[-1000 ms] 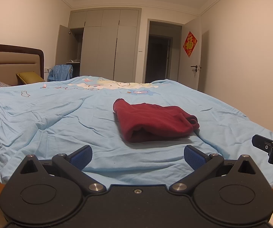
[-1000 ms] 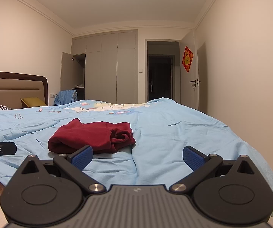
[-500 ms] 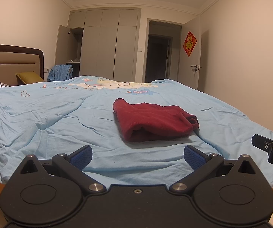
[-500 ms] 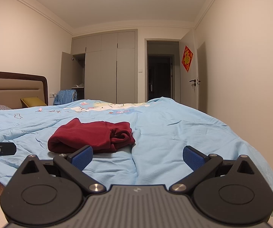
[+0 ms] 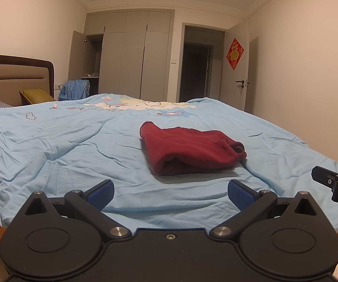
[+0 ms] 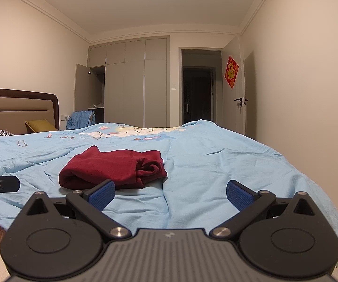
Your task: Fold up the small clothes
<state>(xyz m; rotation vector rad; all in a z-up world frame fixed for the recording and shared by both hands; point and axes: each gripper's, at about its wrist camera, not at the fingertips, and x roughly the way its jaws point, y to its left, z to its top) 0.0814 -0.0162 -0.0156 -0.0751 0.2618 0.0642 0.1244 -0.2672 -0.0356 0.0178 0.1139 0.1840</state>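
Note:
A dark red garment [image 5: 190,149] lies folded in a compact bundle on the light blue bed sheet [image 5: 74,145]. My left gripper [image 5: 170,192] hovers near the bed's front edge, short of the bundle, open and holding nothing. In the right wrist view the same red garment [image 6: 112,170] sits ahead and to the left. My right gripper [image 6: 170,192] is open and empty too, its left blue pad [image 6: 101,193] overlapping the bundle's near edge in the picture. Each gripper shows at the edge of the other's view.
The bed has a brown headboard [image 5: 16,77] with a yellow pillow [image 5: 36,95] at the left. A grey wardrobe [image 5: 131,56] with one open door, a dark doorway [image 5: 196,70] and a door with a red hanging [image 5: 234,54] stand beyond. Blue cloth [image 5: 74,89] hangs by the wardrobe.

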